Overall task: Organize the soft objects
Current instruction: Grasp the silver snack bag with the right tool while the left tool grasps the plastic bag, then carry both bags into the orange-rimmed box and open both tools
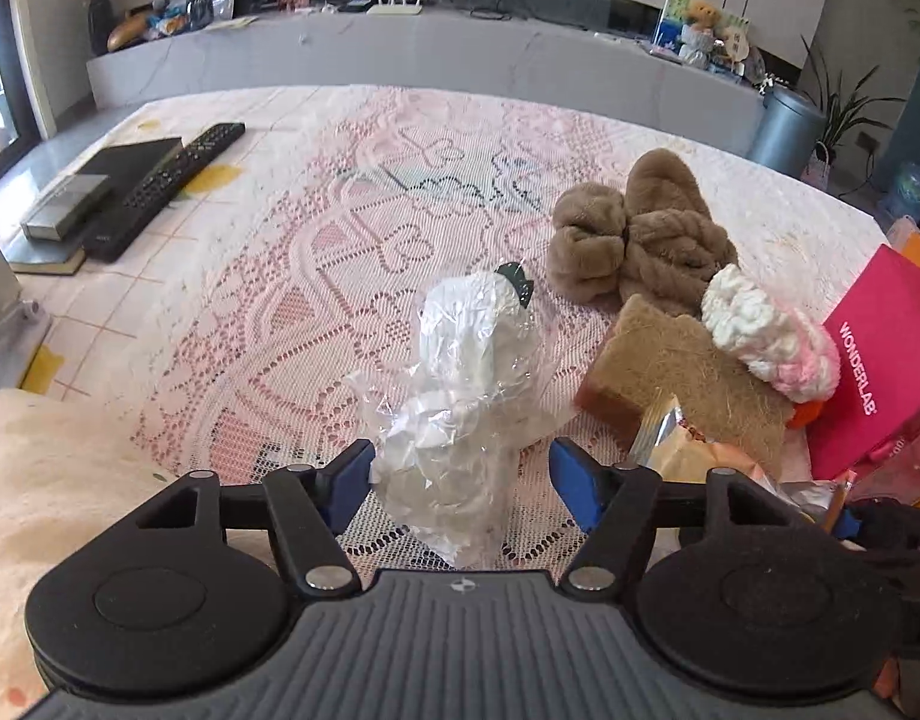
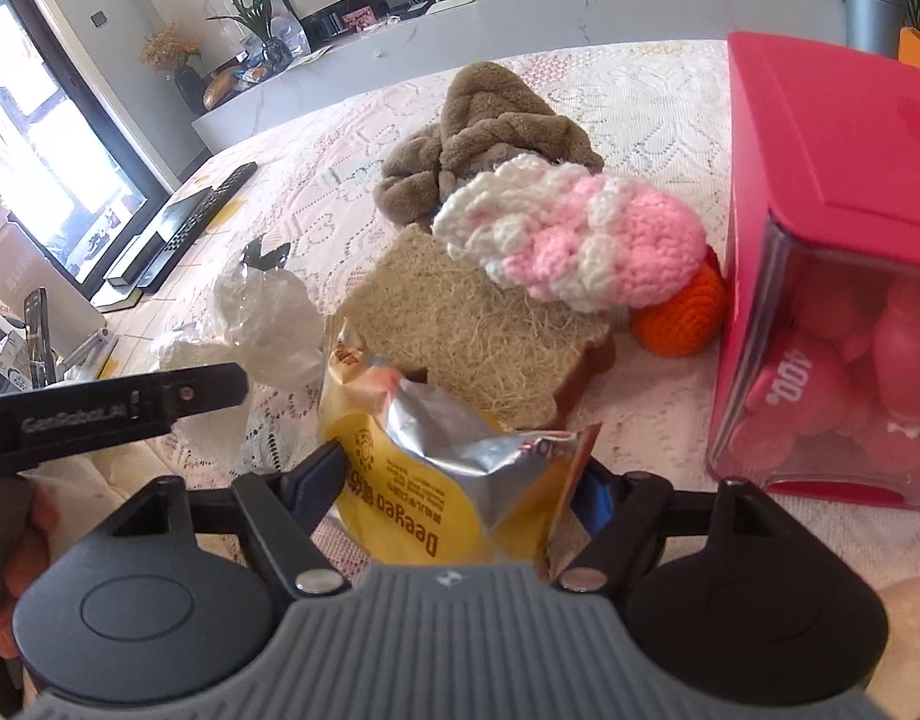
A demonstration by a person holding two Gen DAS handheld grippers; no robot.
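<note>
Brown plush (image 1: 634, 228); pink-white crochet (image 2: 574, 234); yellow packet (image 2: 436, 480); magenta box (image 2: 832, 192).

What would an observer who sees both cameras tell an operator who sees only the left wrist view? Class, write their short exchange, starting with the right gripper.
Operator: My view hardly shows the right gripper. What is between its fingers?
Observer: The right gripper has a yellow snack packet between its fingers, with the torn silver top facing up. I cannot tell whether it is clamped.
Operator: I see the pink box only from its printed side. Is anything in it?
Observer: Yes. Its clear end shows rounded pink items packed inside.
</note>
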